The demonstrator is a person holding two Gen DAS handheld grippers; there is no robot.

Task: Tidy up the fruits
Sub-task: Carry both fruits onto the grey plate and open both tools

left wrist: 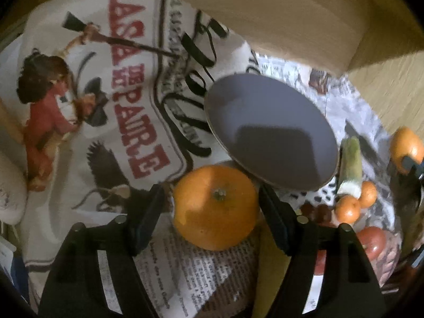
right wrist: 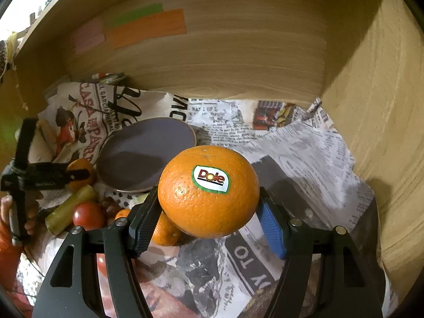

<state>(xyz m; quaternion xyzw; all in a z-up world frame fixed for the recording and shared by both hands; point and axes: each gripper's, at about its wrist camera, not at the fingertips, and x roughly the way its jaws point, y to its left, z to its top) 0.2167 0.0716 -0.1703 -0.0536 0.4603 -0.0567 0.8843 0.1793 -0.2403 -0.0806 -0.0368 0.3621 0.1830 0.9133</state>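
Right gripper (right wrist: 206,222) clamps the stickered orange (right wrist: 208,191); left gripper (left wrist: 212,220) grips another orange (left wrist: 215,206); lower both gently onto the purple plate (left wrist: 270,129) at center frame

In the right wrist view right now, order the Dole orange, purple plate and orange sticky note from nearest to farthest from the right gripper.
1. Dole orange: between the right gripper fingers.
2. Purple plate: ahead, left, on the newspaper.
3. Orange sticky note: farthest, on the wooden back wall.
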